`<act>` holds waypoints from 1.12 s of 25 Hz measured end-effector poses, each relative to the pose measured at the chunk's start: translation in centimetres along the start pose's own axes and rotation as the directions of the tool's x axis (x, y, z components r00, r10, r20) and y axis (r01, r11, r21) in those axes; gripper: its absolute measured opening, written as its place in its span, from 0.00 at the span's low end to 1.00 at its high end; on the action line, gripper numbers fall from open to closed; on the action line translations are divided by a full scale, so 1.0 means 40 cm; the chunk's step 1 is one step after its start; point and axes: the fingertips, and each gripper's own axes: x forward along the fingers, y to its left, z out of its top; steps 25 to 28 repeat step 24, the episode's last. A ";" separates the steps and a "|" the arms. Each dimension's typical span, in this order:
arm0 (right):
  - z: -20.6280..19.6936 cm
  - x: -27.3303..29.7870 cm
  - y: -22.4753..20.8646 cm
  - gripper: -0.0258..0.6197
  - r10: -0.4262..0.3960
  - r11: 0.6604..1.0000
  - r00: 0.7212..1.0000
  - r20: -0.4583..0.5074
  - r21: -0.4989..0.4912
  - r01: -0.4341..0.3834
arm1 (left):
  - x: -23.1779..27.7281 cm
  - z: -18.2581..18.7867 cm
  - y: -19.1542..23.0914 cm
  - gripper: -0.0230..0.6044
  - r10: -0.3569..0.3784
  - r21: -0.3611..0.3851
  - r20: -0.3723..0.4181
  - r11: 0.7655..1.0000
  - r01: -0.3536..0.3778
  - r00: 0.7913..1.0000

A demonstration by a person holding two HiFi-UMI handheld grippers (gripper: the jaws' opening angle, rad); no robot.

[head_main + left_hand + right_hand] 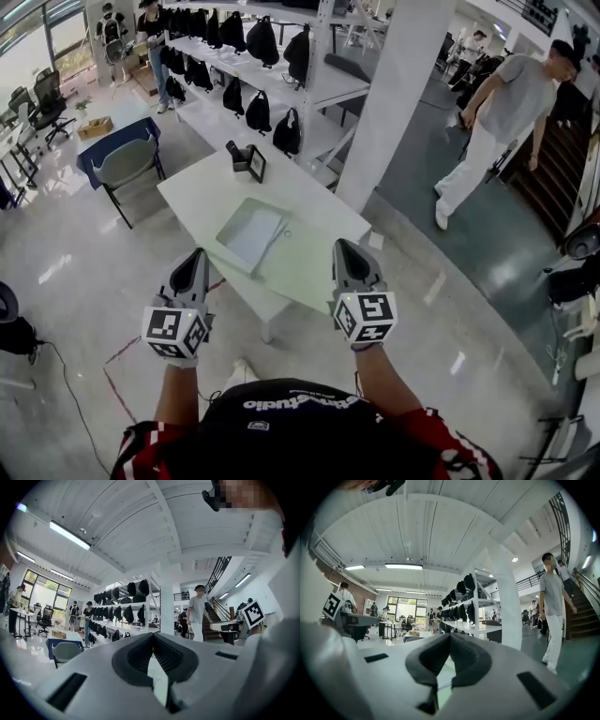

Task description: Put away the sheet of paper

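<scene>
A pale sheet of paper (pixel 251 234) lies flat in the middle of a white table (pixel 202 192), over a larger clear sleeve. Both grippers hang level above the table's near edge, short of the sheet. My left gripper (pixel 197 255) is at the near left corner, its dark pads meeting at the tips (pixel 152 635) with nothing between them. My right gripper (pixel 343 246) is at the near right side, its jaws (pixel 450 636) likewise closed on nothing. The paper is touched by neither.
A small black framed stand (pixel 248 159) sits at the table's far corner. A white pillar (pixel 394 94) rises just beyond the table, with shelves of black backpacks (pixel 262 84) behind. A grey chair (pixel 127 164) stands far left. A person (pixel 487 122) walks at right.
</scene>
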 end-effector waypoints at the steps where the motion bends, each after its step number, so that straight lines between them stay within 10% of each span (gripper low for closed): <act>1: 0.001 0.002 0.004 0.03 0.003 1.000 1.000 0.001 0.001 -0.003 | -0.003 -0.001 0.003 0.05 0.002 0.000 0.000 1.000 -0.002 1.000; 28: 0.006 0.002 0.047 0.03 0.028 1.000 1.000 0.011 0.001 -0.028 | -0.028 0.001 0.010 0.05 0.004 -0.001 0.003 1.000 -0.004 1.000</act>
